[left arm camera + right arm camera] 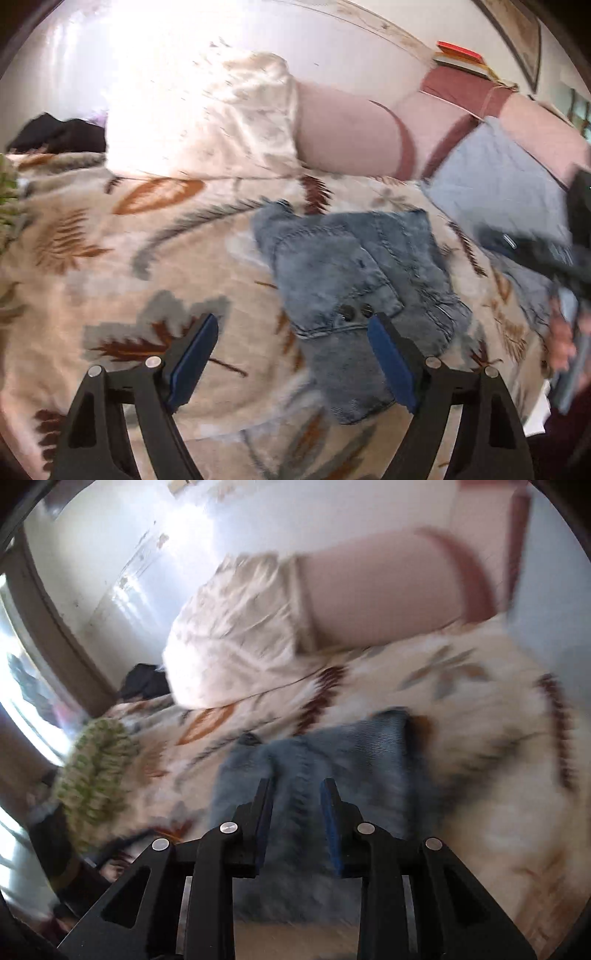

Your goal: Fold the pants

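My right gripper [295, 790] hangs over the crumpled, faded blue denim pants [332, 753], jaws slightly apart with nothing pinched. They lie on a cream leaf-patterned blanket [480, 709]; a green-and-white knitted item [96, 771] sits left.

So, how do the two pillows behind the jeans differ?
The cream pillow has a faint leaf print; the pink pillow is plain with a dark red band. The cream pillow lies to the left, the pink pillow to its right, directly behind the jeans. Both rest on the leaf-patterned blanket, side by side.

Right-wrist view motion-blurred, jeans [314, 760] smeared, hand [565, 343] blurred at edge
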The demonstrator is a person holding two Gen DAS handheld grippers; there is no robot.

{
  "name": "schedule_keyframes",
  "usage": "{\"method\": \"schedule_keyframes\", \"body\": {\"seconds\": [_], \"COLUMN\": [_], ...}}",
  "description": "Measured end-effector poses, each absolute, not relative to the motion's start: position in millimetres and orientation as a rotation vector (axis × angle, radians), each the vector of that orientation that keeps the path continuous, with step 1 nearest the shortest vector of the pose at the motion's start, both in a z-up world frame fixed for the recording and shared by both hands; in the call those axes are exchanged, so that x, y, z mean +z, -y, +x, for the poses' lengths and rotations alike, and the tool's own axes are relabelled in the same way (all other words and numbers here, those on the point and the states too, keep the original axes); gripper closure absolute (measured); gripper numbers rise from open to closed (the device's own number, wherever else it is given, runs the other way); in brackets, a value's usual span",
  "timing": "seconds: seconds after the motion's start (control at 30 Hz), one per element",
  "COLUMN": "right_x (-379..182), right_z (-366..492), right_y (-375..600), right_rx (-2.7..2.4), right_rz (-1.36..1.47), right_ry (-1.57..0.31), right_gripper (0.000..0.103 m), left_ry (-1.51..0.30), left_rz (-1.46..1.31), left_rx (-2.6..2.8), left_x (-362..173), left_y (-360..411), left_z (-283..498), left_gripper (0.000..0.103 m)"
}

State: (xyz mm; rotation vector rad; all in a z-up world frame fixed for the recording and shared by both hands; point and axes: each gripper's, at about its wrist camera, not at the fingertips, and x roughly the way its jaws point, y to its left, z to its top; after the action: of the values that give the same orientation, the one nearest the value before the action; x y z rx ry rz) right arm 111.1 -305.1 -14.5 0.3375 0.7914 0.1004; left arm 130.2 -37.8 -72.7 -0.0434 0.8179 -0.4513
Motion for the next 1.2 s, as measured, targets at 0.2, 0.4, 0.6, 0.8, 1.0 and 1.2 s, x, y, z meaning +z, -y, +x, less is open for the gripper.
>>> {"method": "schedule_keyframes", "body": {"seconds": [0.2, 0.4, 0.6, 0.8, 1.0, 1.2], "right_x": [-11, -17, -46, -68, -68, -72], "right_z": [51, 30, 32, 37, 52, 74], "right_y": [295, 302, 342, 372, 377, 355], "right_rx": [-0.052, -0.046, -0.103, -0.163, -0.179, -0.122], "right_rz": [0.17, 0.231, 0.36, 0.438, 0.476, 0.431], "right_ry": [-0.716, -0.692, -0.789, -0.849, -0.831, -0.854], "right_gripper": [0.062, 0.028, 0.027, 0.027, 0.027, 0.027], "left_ry": [-0.747, -0.742, -0.847, -0.843, -0.826, -0.759], "left_rz": [0.012, 0.027, -0.02, -0.011, 0.057, 0.067], "left_rx": [-0.369, -0.351, -0.319, -0.234, -0.184, -0.272], "left_x": [-52, -53, -77, -84, -91, -97], "left_y": [42, 55, 50, 40, 43, 51], "left_z": [108, 88, 96, 115, 129, 129], "left_gripper": [0.004, 0.001, 0.001, 0.0, 0.001, 0.001]}}
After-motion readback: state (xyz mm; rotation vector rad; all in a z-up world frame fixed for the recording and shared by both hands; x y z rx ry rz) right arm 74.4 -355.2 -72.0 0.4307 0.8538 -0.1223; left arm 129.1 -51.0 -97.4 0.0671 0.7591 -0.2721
